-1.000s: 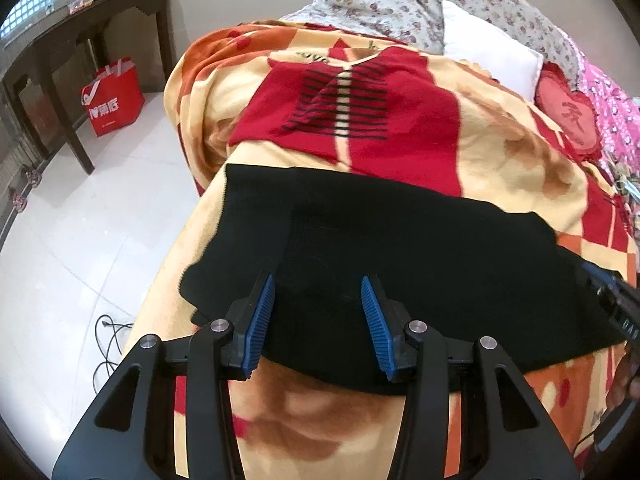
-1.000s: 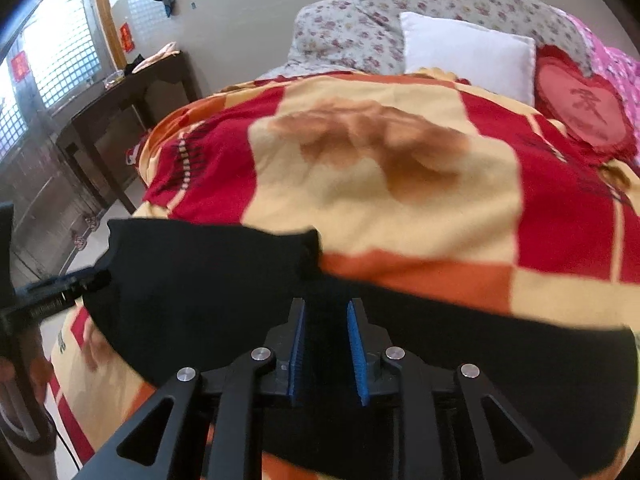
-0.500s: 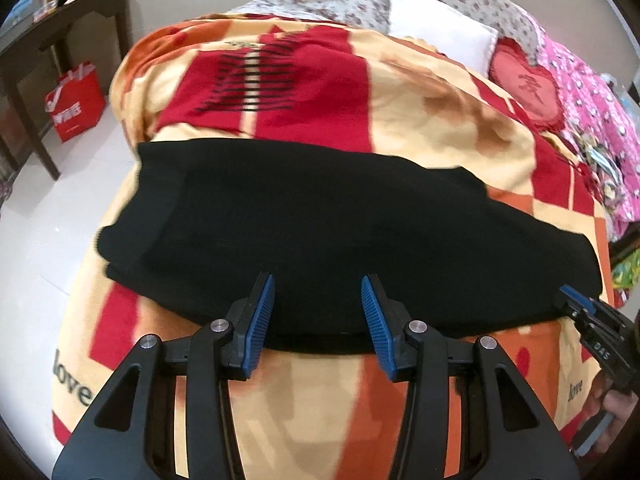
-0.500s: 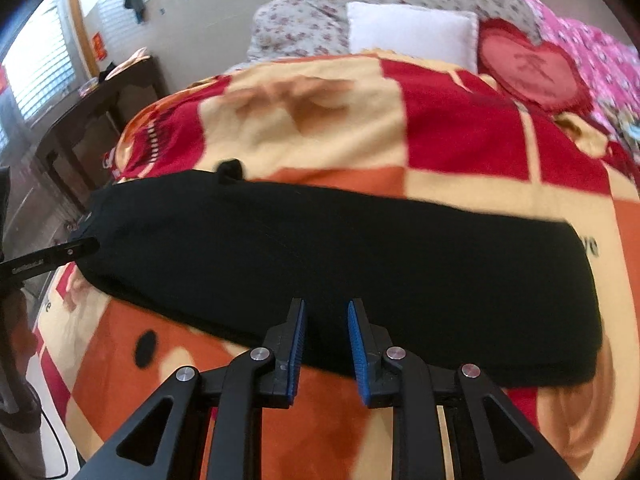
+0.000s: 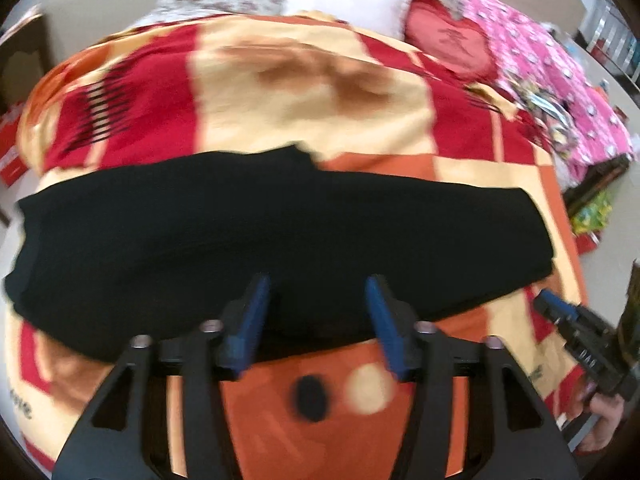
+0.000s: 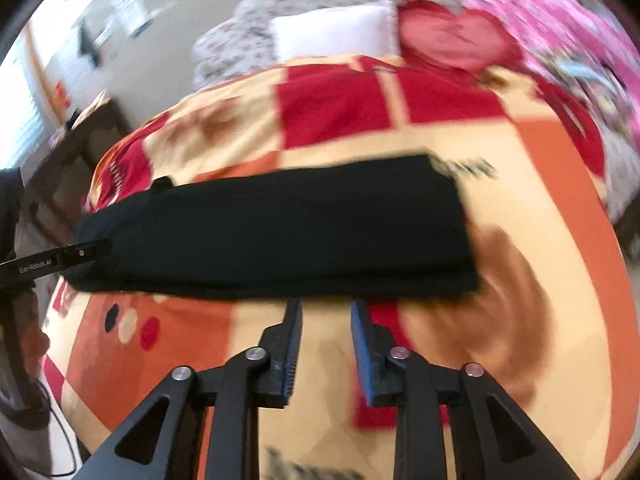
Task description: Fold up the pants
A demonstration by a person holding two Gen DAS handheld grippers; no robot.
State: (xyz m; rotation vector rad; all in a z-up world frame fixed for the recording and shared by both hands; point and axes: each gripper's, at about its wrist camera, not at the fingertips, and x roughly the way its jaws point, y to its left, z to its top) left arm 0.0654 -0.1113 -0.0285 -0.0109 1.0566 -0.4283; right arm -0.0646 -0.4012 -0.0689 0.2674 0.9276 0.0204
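The black pants [image 5: 280,232] lie in a long folded strip across the red, orange and cream blanket [image 5: 280,92]; they also show in the right wrist view [image 6: 280,232]. My left gripper [image 5: 316,300] is open and empty, its blue pads over the near edge of the pants. My right gripper [image 6: 326,316] is slightly open and empty, just short of the near edge. The right gripper also shows at the lower right of the left wrist view [image 5: 560,312], and the left gripper at the left edge of the right wrist view [image 6: 72,256]. Both views are motion-blurred.
A white pillow [image 5: 344,4], a red heart cushion [image 5: 452,44] and a pink quilt [image 5: 560,80] lie at the head and far side of the bed. A dark wooden table [image 6: 76,148] stands by the wall at the left.
Both grippers have pulled back and swung right, so the whole strip of pants now shows. The right gripper's jaws have opened a little; it now stands short of the pants' edge.
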